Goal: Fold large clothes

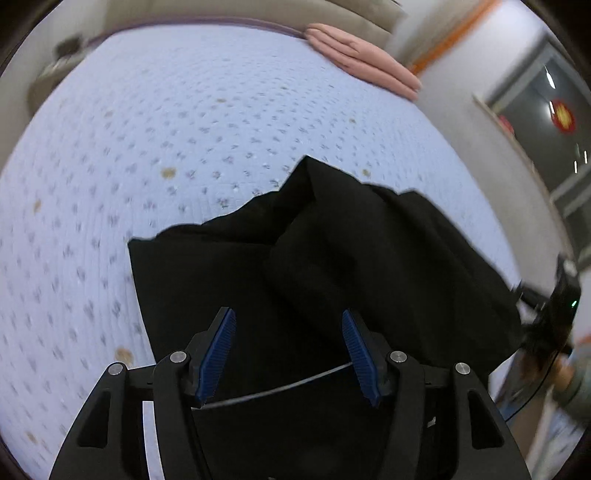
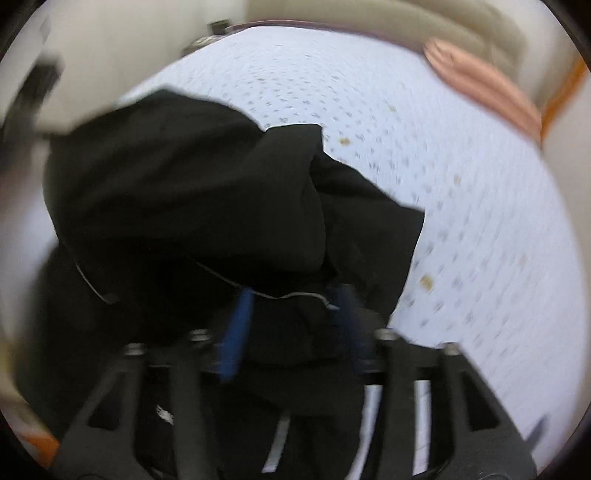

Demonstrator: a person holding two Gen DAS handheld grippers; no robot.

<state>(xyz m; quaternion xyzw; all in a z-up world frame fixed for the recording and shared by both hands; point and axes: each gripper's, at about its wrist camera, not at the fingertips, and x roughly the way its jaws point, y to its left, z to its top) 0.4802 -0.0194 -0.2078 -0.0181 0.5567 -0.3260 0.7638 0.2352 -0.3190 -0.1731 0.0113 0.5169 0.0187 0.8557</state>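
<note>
A large black garment [image 1: 332, 266] lies bunched on a pale blue patterned bed cover [image 1: 184, 129]. My left gripper [image 1: 288, 354] is open, its blue pads [image 1: 218, 354] spread wide just above the near part of the cloth, holding nothing. In the right wrist view, which is blurred by motion, the same black garment [image 2: 207, 184] is heaped in front of my right gripper [image 2: 291, 325]. Its blue pads [image 2: 236, 332] stand apart with black cloth between and over them. I cannot tell whether it grips the cloth.
A folded pink garment [image 1: 365, 59] lies at the bed's far right corner, also in the right wrist view [image 2: 484, 92]. A beige headboard [image 1: 258, 11] is beyond. A wall and dark window [image 1: 535, 110] stand right of the bed. The right gripper shows at the right edge [image 1: 554, 317].
</note>
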